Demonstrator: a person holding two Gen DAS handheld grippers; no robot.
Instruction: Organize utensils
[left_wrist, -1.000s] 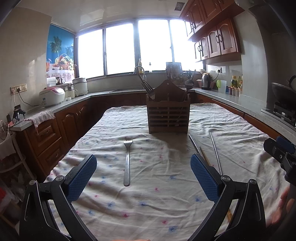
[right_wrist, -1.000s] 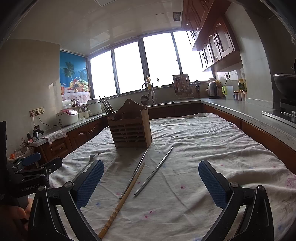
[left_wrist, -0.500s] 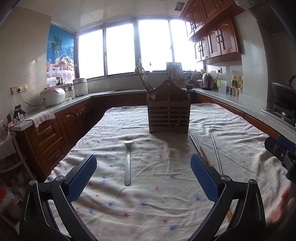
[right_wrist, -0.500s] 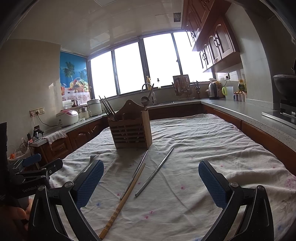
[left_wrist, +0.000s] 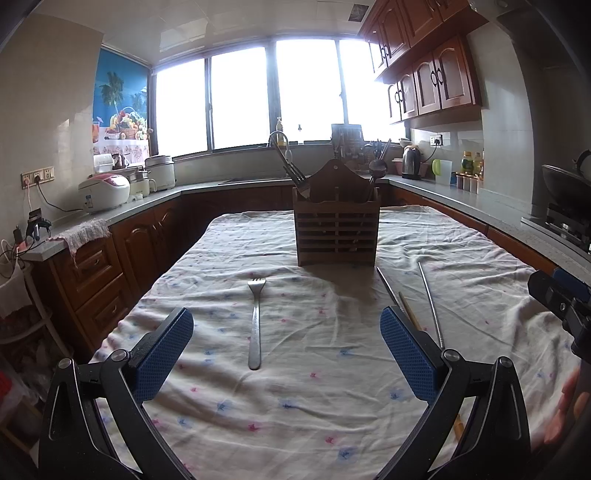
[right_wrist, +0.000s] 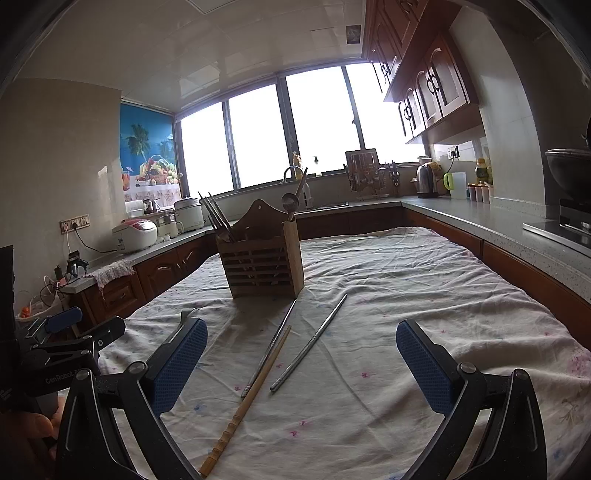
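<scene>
A wooden slatted utensil holder (left_wrist: 337, 234) (right_wrist: 260, 264) stands mid-table with several utensils sticking out. A steel fork (left_wrist: 255, 322) lies on the cloth straight ahead of my left gripper (left_wrist: 286, 352), which is open and empty. In the right wrist view two steel chopsticks (right_wrist: 271, 347) (right_wrist: 312, 341) and one bamboo chopstick (right_wrist: 248, 400) lie between the holder and my right gripper (right_wrist: 301, 363), also open and empty. The same chopsticks (left_wrist: 428, 302) show right of the left gripper's finger. Each gripper hovers above the table's near end.
A floral cloth covers the table (left_wrist: 295, 398). Counters with wooden cabinets (left_wrist: 99, 269) run along the left, far side and right, bearing a rice cooker (left_wrist: 104, 192), a kettle (right_wrist: 426, 181) and a wok (right_wrist: 570, 173). A person's hand (right_wrist: 26, 424) holds the left gripper.
</scene>
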